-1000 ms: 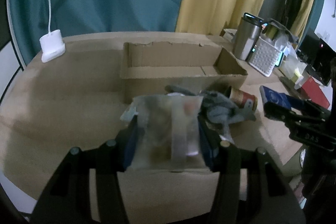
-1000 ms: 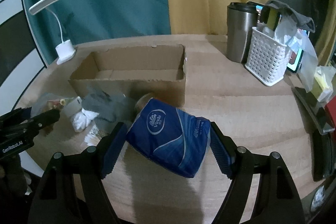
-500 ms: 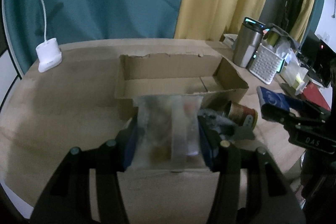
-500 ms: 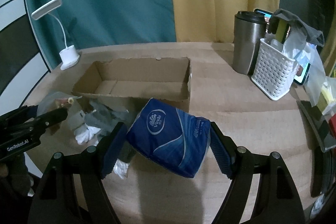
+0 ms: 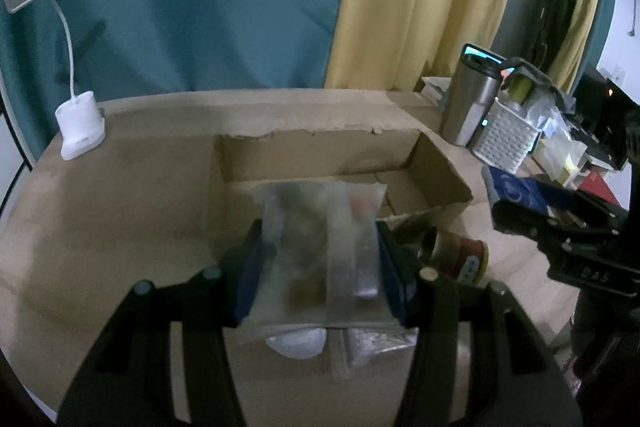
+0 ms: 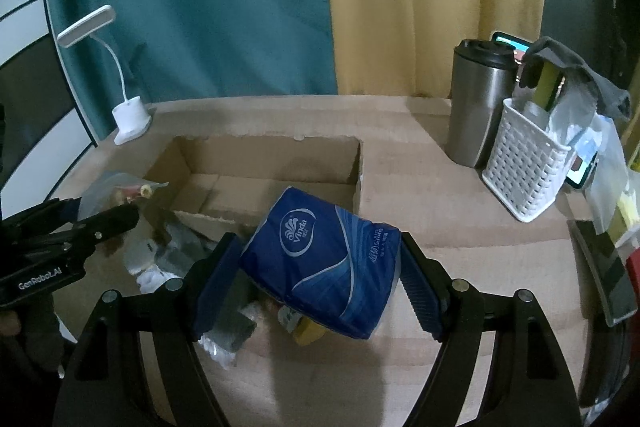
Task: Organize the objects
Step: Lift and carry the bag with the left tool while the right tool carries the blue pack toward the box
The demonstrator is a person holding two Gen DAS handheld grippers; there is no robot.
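Clamping a clear bag (image 5: 320, 247), your left gripper (image 5: 320, 263) hangs over the cardboard box's (image 5: 436, 167) near edge; your right gripper (image 6: 320, 279) grips a blue tissue pack (image 6: 324, 263).

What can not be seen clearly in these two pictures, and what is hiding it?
- Contents of the clear bag, left wrist view: blurred.
- Label of the can, left wrist view: partly behind the left gripper.
- Small items on the table under the blue tissue pack, right wrist view: covered by it and the right gripper.
- Phone, right wrist view: mostly behind the white basket.
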